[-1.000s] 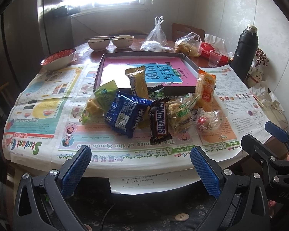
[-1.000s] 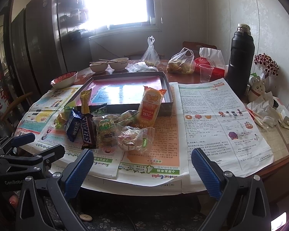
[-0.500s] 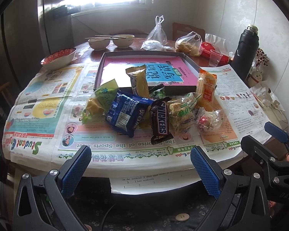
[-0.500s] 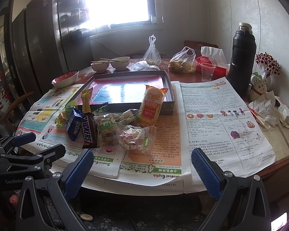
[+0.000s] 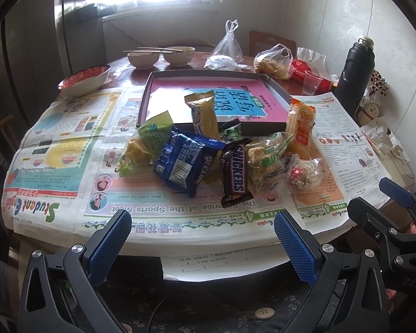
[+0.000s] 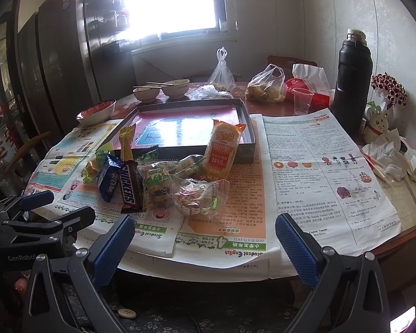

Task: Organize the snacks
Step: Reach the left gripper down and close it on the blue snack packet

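Note:
A pile of snacks lies on newspaper in front of a shallow dark tray (image 5: 277, 84) with a pink bottom. It holds a Snickers bar (image 5: 235, 173), a blue packet (image 5: 184, 161), a green-yellow packet (image 5: 148, 140), a gold bar (image 5: 205, 115) leaning on the tray's near wall, an orange packet (image 5: 301, 127) and a clear candy bag (image 5: 305, 174). The same pile shows in the right wrist view, with the Snickers bar (image 6: 130, 188) and orange packet (image 6: 222, 149). My left gripper (image 5: 202, 244) is open and empty, at the table's near edge. My right gripper (image 6: 205, 245) is open and empty, to the right of the left one.
A black flask (image 6: 352, 83) stands at the back right, beside a plastic cup (image 6: 302, 101) and bagged food (image 6: 266, 87). Two bowls with chopsticks (image 5: 160, 55) and a red-rimmed bowl (image 5: 84, 80) sit at the back left. Crumpled tissues (image 6: 388, 158) lie at the right edge.
Both grippers have moved slightly closer to the table and up; the snacks sit a little larger in both views. Nothing on the table moved.

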{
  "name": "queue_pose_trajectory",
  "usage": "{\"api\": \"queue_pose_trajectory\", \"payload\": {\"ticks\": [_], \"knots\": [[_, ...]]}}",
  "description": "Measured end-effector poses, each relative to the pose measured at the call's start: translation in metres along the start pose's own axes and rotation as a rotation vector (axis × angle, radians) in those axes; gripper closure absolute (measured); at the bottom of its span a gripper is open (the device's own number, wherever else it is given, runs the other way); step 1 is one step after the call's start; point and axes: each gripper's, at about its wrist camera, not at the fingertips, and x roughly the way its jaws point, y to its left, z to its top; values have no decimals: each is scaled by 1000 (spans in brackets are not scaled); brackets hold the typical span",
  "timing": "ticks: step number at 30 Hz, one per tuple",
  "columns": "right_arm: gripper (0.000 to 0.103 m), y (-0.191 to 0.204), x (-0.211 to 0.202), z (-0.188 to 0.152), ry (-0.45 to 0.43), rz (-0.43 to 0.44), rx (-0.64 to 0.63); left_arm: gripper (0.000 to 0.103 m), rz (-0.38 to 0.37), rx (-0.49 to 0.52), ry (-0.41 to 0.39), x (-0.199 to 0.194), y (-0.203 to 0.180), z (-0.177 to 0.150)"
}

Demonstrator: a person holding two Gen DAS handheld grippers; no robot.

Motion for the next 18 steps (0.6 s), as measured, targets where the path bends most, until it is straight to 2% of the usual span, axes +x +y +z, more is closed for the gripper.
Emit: {"api": "queue_pose_trajectory", "payload": {"ticks": [7,18], "knots": [[1,0,10,0,25,22,6,1,-16,-55,32,12,21,4],[1,-2,26,3,55,55,9,2,-4,-17,39,25,34,12]]}}
